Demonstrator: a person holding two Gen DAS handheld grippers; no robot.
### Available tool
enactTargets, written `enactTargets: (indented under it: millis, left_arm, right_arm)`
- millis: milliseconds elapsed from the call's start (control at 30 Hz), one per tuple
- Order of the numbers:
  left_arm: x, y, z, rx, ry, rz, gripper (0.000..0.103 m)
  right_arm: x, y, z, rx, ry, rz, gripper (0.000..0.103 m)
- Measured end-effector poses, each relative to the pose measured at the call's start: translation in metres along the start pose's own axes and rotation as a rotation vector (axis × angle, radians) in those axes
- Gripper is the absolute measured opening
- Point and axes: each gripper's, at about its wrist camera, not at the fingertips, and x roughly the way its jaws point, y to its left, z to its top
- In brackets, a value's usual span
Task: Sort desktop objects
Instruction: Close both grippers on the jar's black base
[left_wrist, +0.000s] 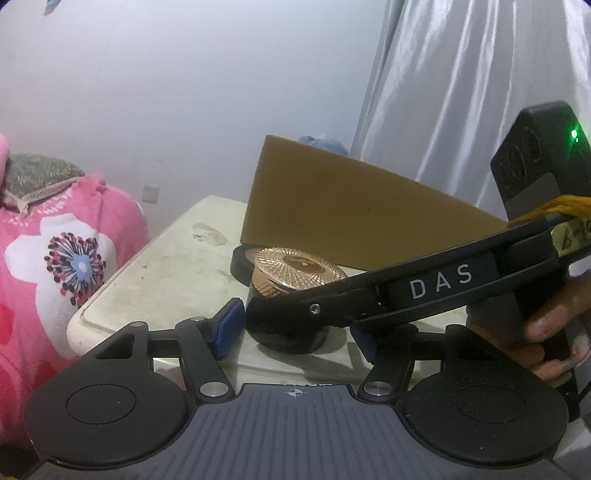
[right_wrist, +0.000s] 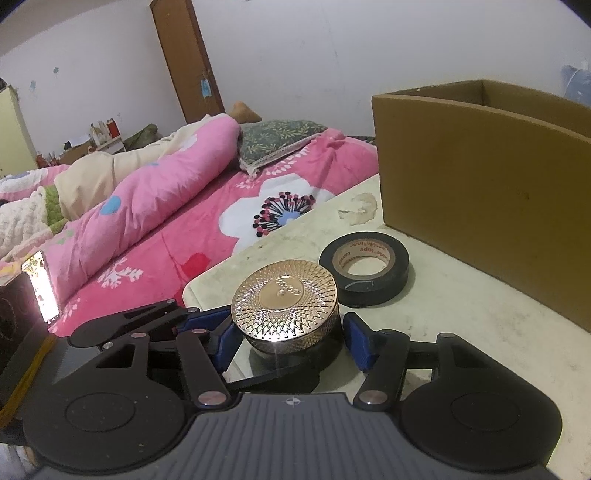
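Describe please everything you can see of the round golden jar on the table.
The jar is short and round, with a shiny rose-gold lid in a fine lattice pattern, a smooth centre disc, and a dark base. It stands upright on the pale table, near the black tape roll but apart from it. Blue-padded fingers flank it; contact is unclear.

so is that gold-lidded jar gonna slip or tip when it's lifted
The jar looks rigid, so it should not deform. Its shiny lid and glossy dark base may slip against the pads. It is squat and wide, so tipping seems unlikely; on its side the round body could roll.
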Motion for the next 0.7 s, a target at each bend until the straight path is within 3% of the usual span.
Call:
enactTargets:
  millis: [200,300,367,700]
  left_arm:
    - [0.004,-0.005,0.001,0.026,0.004,0.003,0.078]
    - [0.007,-0.007,0.002,0.038,0.005,0.011,0.071]
    - [0.007,-0.007,0.003,0.041,0.006,0.027,0.06]
    - [-0.001,-0.018,-0.001,0.078,0.001,0.066,0.058]
  right_arm:
    - [-0.001,0.003,0.001,-0.014,0.007,-0.006,0.062]
    - [-0.001,0.003,0.0,-0.017,0.007,-0.005,0.062]
    - [-0.002,0.003,-0.001,-0.019,0.007,-0.009,0.062]
    - [-0.012,0.007,-0.006,-0.014,-0.001,-0.005,0.061]
